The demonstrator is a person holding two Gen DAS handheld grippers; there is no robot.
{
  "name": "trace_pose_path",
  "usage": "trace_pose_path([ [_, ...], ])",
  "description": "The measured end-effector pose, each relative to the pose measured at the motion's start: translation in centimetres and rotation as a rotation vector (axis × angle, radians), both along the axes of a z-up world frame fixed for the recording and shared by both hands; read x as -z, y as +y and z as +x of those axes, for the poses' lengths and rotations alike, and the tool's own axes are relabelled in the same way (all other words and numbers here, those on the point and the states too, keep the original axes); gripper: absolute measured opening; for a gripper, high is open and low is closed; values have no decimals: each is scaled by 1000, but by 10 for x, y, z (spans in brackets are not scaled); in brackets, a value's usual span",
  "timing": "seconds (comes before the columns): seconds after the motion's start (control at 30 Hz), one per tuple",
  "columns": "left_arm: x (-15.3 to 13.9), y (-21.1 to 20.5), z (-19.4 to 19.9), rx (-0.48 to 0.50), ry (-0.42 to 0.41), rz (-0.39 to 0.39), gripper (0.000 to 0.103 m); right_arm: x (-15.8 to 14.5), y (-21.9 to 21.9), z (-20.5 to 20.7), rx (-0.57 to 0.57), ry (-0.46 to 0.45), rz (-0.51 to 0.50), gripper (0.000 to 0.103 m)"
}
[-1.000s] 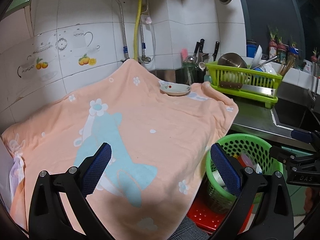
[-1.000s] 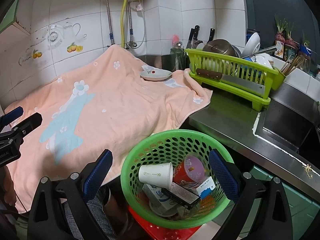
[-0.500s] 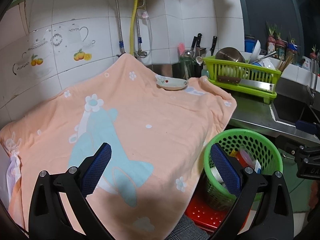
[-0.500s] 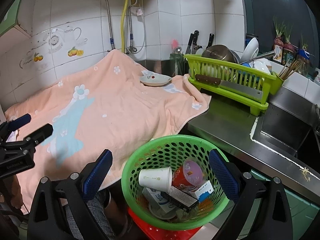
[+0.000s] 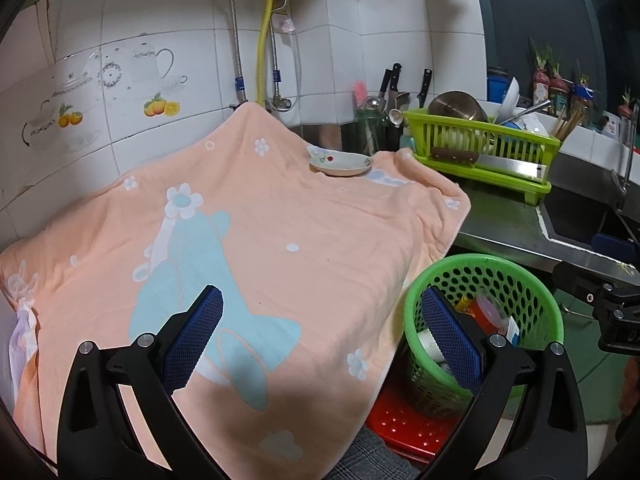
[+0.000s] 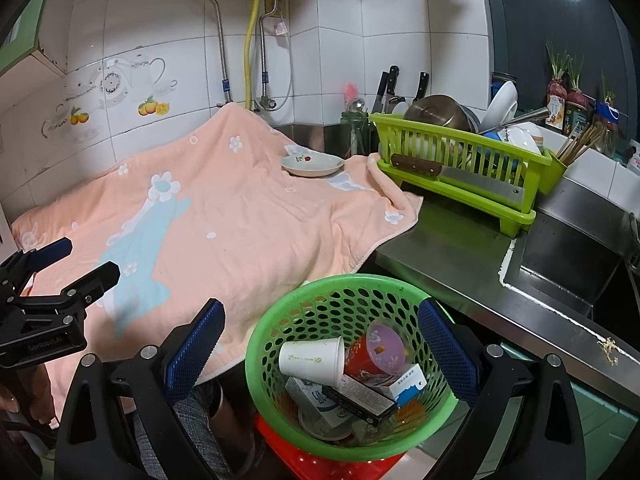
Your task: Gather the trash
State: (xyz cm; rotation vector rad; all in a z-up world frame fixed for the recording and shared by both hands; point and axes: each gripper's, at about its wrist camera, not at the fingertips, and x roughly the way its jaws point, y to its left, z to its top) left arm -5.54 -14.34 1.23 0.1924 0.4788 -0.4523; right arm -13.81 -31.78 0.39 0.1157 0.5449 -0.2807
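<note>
A green mesh basket stands on a red stool below the counter edge. It holds a white paper cup, a red cup, a dark flat box and white cartons. My right gripper hangs open above the basket, empty. My left gripper is open and empty over the peach towel, with its right finger in front of the basket. Each gripper shows at the other view's edge.
A small dish rests on the towel near the wall. A green dish rack with a cleaver and pots sits on the steel counter, next to the sink. Knives stand by the tiled wall.
Both grippers have drawn back and risen slightly, so the basket and counter sit a little lower and farther in each view. Both stay open and empty.
</note>
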Motion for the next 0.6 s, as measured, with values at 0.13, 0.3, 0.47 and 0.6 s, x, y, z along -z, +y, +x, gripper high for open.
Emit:
trace_pose_path([
  [0.13,-1,0,-1,-3,-3,-3,98,-1,2,0,1,-2,0,94],
  [0.3,-1,1,-3,-6,-8,-6,98,-2,3,0,0,-7,0,94],
  [0.47,-2,1,-3,-9,-13,-7,98,-3,5,0,-1,-9,2,94],
  [0.6,-2,1,-4,-10,-13,-5,98,-3,5,0,0,-10,0,94],
])
